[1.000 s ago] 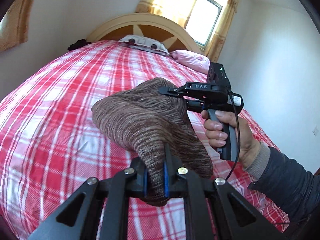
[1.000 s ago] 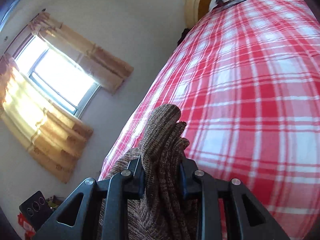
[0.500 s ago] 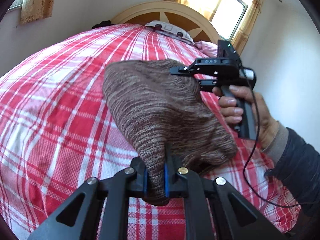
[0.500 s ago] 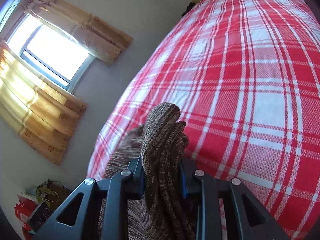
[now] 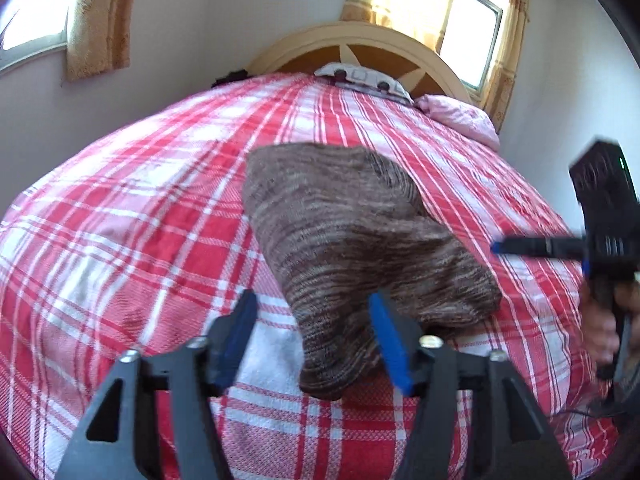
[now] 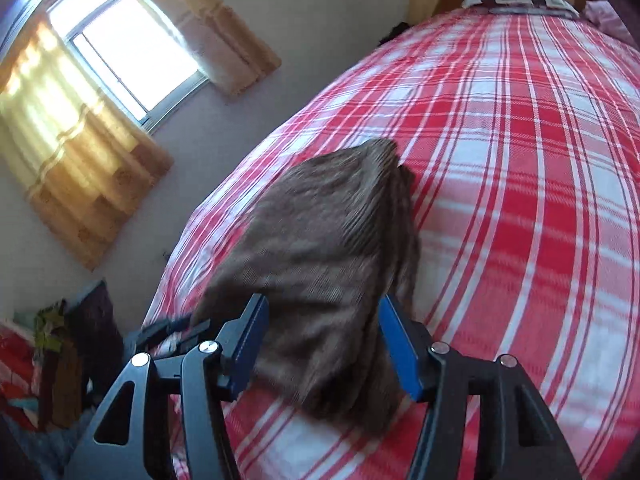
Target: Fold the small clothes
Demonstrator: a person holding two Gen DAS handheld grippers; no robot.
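A brown knitted garment [image 5: 352, 240] lies folded on the red and white checked bedspread [image 5: 132, 240]. My left gripper [image 5: 314, 344] is open, its blue pads on either side of the garment's near corner, not gripping it. My right gripper [image 6: 324, 352] is open too, with the garment [image 6: 328, 248] lying between and beyond its blue pads. In the left wrist view the right gripper [image 5: 600, 248] appears at the right edge, blurred, off the garment's right side.
A wooden headboard [image 5: 360, 48] and pillows [image 5: 460, 120] are at the far end of the bed. Curtained windows [image 6: 120, 52] are in the walls. Clutter [image 6: 48, 360] sits on the floor by the bed's left edge.
Both grippers were shut on the garment and holding it up. They lowered it onto the bed and opened; the garment now lies on the bedspread, and the right gripper has drawn off to the right.
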